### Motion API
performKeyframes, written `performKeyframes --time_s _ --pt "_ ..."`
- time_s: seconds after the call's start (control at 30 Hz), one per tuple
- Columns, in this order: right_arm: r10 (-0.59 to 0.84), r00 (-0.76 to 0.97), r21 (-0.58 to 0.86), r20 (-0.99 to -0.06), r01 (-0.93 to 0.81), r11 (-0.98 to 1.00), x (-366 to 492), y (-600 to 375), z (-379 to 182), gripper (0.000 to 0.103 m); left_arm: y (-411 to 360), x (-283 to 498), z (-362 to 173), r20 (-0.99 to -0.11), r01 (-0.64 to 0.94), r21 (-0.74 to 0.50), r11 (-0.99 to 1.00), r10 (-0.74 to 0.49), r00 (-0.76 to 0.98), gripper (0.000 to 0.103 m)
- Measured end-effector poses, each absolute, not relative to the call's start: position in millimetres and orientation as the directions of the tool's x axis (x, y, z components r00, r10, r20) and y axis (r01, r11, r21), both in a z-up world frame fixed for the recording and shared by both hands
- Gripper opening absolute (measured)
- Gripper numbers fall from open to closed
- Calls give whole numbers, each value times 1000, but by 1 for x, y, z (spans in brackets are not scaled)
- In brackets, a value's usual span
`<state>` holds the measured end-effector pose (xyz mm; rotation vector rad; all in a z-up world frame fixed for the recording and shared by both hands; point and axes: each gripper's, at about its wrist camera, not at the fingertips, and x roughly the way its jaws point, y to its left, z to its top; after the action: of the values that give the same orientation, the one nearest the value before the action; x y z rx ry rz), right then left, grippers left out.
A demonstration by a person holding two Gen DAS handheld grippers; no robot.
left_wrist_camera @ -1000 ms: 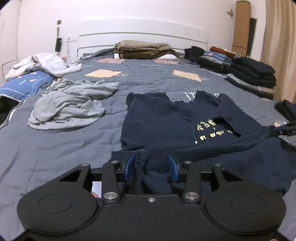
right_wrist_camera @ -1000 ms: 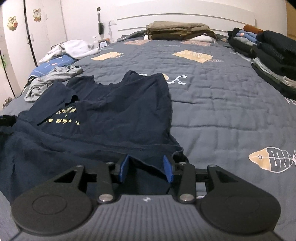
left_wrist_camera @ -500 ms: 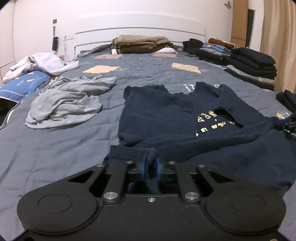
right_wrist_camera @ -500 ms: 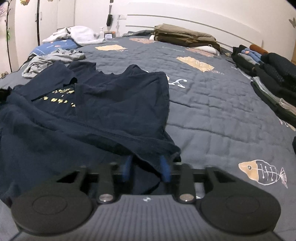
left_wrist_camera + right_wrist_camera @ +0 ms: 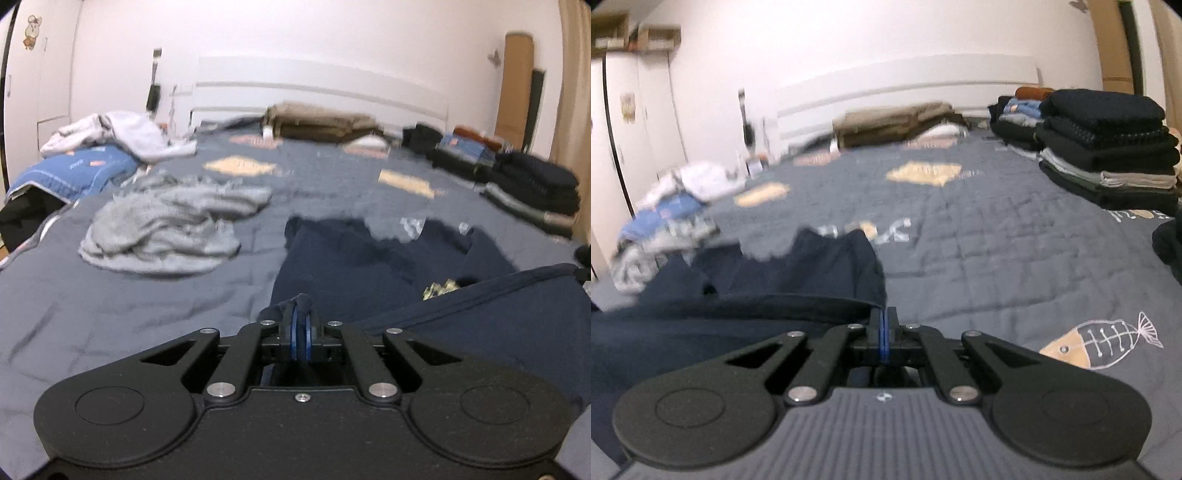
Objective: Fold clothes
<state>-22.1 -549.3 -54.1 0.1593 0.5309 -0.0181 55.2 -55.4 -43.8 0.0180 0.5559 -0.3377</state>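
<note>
Both tongs are clenched on the navy t-shirt (image 5: 343, 266): the left gripper (image 5: 301, 325) has a bunched wad of hem pinched between its blue pads, while the right gripper (image 5: 883, 325) bites a thin edge of the same shirt right at its tips. The shirt lies on the grey quilt (image 5: 997, 240) straight ahead of both tongs, its near hem raised into a taut band running from one gripper toward the other, collar end farthest away. Risks as I read them: the right bite looks shallow, only an edge layer in the jaws, so a fast pull forward could slip it out and drop that corner. The left bite is a lump, so it may hold more than one layer and drag the underside along, leaving a crooked fold. If the two hands travel unevenly the hem band skews and the crease lands diagonal across the yellow print (image 5: 439, 288). The crumpled grey garment (image 5: 166, 229), ahead-left of the left tongs, sits near enough that a wide swing could catch it. The folded stack (image 5: 1108, 147), far ahead-right of the right tongs, is well clear. Both views are motion-blurred, so grip depth is uncertain.
</note>
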Motion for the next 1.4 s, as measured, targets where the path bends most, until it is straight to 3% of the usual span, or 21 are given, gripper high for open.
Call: performKeyframes --time_s 0.1,0.17,0.23,0.3,0.43,0.47,0.6,0.97,1.07,1.1,1.13,1.17,1.23,1.4 --pt "15 825 116 -565 62 991 -12 -545 -70 1 -66 62 -57 -596 311 -28 950 -266 758 8" --pt "21 814 111 -580 53 992 -11 -543 -71 4 -68 60 -59 -606 319 5 948 -251 755 16" --pt "29 814 117 -580 48 992 -15 -542 -64 8 -59 54 -50 -576 310 -23 950 -266 773 48" --pt "54 825 156 -562 42 987 -20 -545 -54 13 -47 48 -39 -533 292 -68 954 -282 798 53" --pt "72 848 197 -525 39 980 -29 -553 -40 35 -32 44 -29 -496 255 -90 963 -265 827 53" --pt "77 850 207 -522 38 978 -31 -554 -38 36 -30 45 -29 -502 247 -85 965 -255 827 53" --pt "102 836 246 -540 41 968 -33 -563 -36 37 -34 51 -38 -545 253 -19 967 -222 809 44" --pt "118 756 208 -643 24 978 -14 -549 -75 37 -55 62 -68 -629 313 38 949 -221 746 46" --pt "104 768 192 -632 25 981 -14 -546 -78 37 -56 63 -70 -640 328 27 944 -236 731 38" --pt "109 769 197 -630 22 980 -14 -545 -79 37 -56 63 -71 -644 336 21 942 -244 725 29" --pt "115 770 203 -628 20 979 -14 -545 -80 36 -56 65 -72 -652 340 13 940 -250 716 20" --pt "118 768 211 -629 23 977 -14 -546 -81 29 -56 67 -74 -662 337 5 941 -250 707 18" --pt "120 769 235 -627 41 971 -13 -548 -81 8 -51 70 -74 -664 319 -26 948 -255 703 9" --pt "105 806 285 -583 82 955 -17 -555 -75 4 -24 68 -53 -587 207 -107 972 -230 776 6"
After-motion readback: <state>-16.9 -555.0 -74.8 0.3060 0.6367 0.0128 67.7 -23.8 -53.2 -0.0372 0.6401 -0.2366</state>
